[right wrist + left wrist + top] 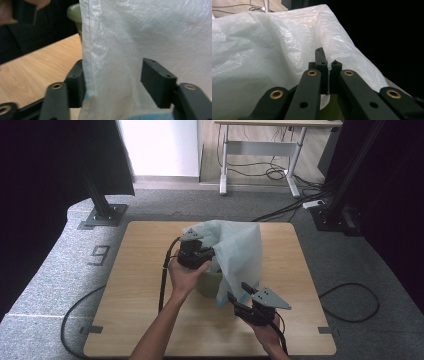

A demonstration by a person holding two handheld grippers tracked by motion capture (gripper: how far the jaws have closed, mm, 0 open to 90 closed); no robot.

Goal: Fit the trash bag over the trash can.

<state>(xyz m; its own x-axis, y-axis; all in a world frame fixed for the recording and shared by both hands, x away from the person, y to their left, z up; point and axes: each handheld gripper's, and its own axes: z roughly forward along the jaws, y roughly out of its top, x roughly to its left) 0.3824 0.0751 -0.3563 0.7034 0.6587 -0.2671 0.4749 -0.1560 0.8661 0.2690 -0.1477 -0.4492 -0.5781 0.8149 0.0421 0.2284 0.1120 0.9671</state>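
Note:
A thin white plastic bag (240, 250) hangs draped over a pale green bin (207, 285) at the middle of the wooden table (150, 320). My left gripper (212, 252) is at the bag's upper left rim. In the left gripper view its jaws (328, 65) are shut on a fold of the bag (262, 50), with a bit of the bin (334, 107) below them. My right gripper (238, 291) is at the bag's lower front corner. Its jaws (113, 67) stand open, with the bag's hanging side (150, 30) between them. The bin's rim (75, 12) shows behind.
Bare tabletop (32, 65) lies to the left and front of the bin. Beyond the table, a desk frame with loose cables (260, 150) stands at the back. A post's base plate (105, 215) sits on the carpet at far left, and a cable loop (350, 302) lies right.

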